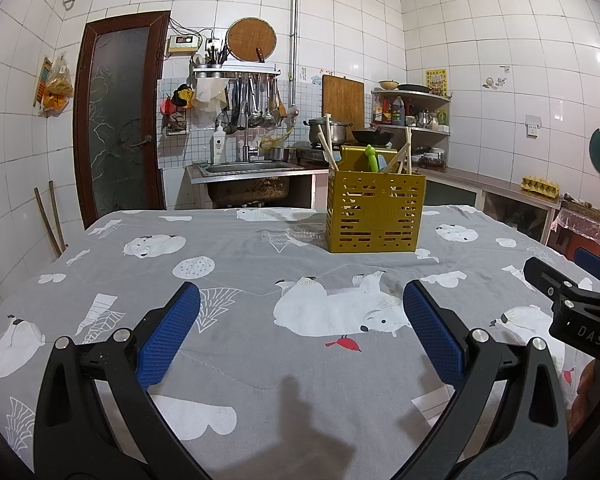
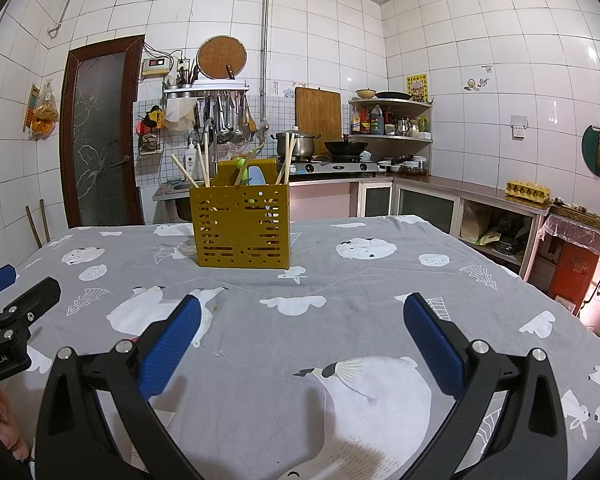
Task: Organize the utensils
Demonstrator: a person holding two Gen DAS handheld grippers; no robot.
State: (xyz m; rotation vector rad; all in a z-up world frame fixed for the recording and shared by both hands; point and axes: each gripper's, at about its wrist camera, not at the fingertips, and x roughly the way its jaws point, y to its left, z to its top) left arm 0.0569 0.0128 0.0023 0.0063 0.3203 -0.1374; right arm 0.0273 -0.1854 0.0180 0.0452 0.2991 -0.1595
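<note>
A mustard-yellow perforated utensil holder stands upright toward the far side of the table. Wooden chopsticks, a green-handled utensil and a light blue one stick out of it. My left gripper hovers low over the cloth, open, with nothing between its blue pads. My right gripper is likewise open and empty. Each gripper shows at the edge of the other's view: the right one, the left one.
A grey cloth with polar bear prints covers the table. Behind are a sink, a stove with a pot and wok, a corner shelf of bottles, a counter with an egg carton and a door.
</note>
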